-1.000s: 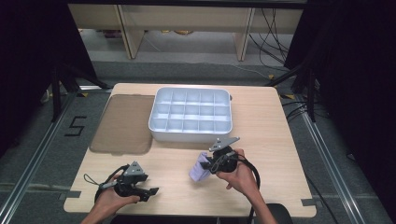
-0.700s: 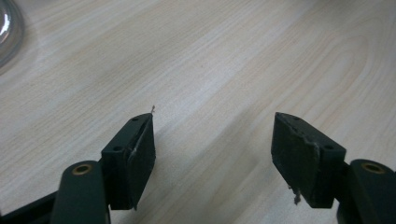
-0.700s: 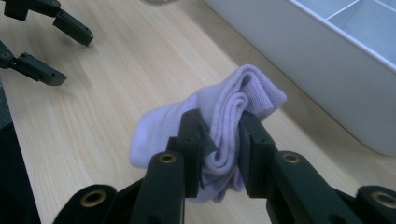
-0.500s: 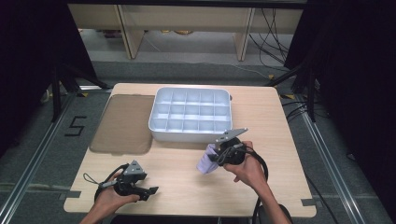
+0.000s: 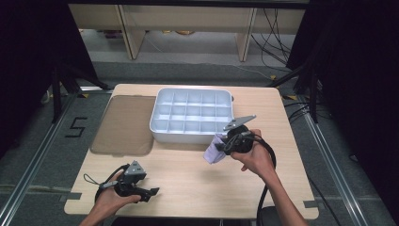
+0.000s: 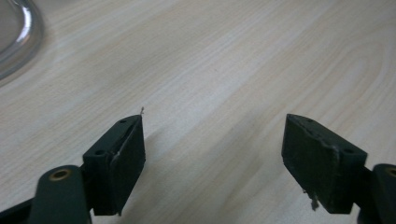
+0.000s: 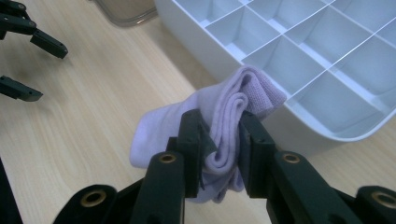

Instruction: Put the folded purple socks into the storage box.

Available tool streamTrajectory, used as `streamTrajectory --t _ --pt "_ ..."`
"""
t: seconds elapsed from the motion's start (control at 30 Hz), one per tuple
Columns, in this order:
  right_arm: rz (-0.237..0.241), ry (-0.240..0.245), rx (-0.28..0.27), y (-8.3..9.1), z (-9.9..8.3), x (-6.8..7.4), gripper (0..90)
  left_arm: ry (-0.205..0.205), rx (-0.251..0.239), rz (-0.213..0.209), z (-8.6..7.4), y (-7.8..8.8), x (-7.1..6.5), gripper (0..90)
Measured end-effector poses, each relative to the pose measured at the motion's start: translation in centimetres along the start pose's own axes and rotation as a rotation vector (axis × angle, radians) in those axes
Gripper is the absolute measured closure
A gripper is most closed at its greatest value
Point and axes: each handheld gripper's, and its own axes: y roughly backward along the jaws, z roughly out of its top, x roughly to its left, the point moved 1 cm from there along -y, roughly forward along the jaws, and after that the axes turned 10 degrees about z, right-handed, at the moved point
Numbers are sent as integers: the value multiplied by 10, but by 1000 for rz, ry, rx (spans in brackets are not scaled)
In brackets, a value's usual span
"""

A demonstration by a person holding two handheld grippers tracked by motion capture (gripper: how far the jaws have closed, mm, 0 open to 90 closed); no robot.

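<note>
Folded lilac sock pinched in the right gripper beside the white tray

Nearest, the left gripper (image 5: 151,192) rests low on the pale wood table (image 5: 188,179), its jaws just opened wide and holding nothing; its own view shows bare grain between them. The right gripper (image 7: 223,140) clamps a soft knitted sock (image 7: 219,116), lifted just off the table; this view shows its rolled folds, long axis pointing towards the tray's (image 5: 190,115) near wall. Beyond, a brown lid (image 5: 124,125) lies flat beside the gridded plastic tray.
</note>
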Motion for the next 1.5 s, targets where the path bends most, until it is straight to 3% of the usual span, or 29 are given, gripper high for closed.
streamTrajectory --t 0.03,0.07,0.1,0.13,0.27,0.4,0.5,0.57,0.6,0.7,0.8,0.83,1.07,1.17,1.23,1.27,1.3,1.5 --pt "-5 3 -5 1 2 -2 738 7 10 4 0 0 1 187" --pt "-7 -26 -14 2 3 -1 738 2 4 5 0 0 2 183" --pt "-11 -8 -16 2 5 -4 738 -3 4 0 0 0 3 183" --pt "-16 -12 -15 4 6 -6 738 19 5 -1 0 0 2 182" --pt "-28 -35 5 9 12 -11 738 8 3 7 0 -1 3 177" --pt "-27 -12 -5 13 19 -17 738 3 7 7 0 -1 3 175" --pt "-53 -39 -12 17 25 -19 738 4 6 7 0 -1 3 175" --pt "-57 -11 -15 18 29 -24 738 5 6 13 0 -1 3 174" --pt "-59 -38 -7 19 31 -25 738 -1 9 7 0 -1 3 175" --pt "-73 -26 4 20 35 -32 738 4 7 6 0 -1 3 175" --pt "-90 -50 20 20 38 -38 738 1 9 4 0 -1 3 175" --pt "-95 -54 13 19 39 -40 738 14 11 2 -1 -2 2 175" --pt "-128 -62 18 14 47 -54 738 7 19 16 -1 -2 4 175" --pt "-150 -45 35 11 51 -61 738 1 13 8 -1 -2 4 175" --pt "-156 -71 45 9 54 -64 738 -1 17 9 -1 -3 4 176" --pt "-171 -57 48 8 55 -67 738 -10 29 2 -1 -2 5 176" --pt "-185 -53 48 7 56 -70 738 10 17 4 -1 -3 4 176" --pt "-211 -78 74 -2 56 -82 737 -4 14 7 -1 -2 4 177"
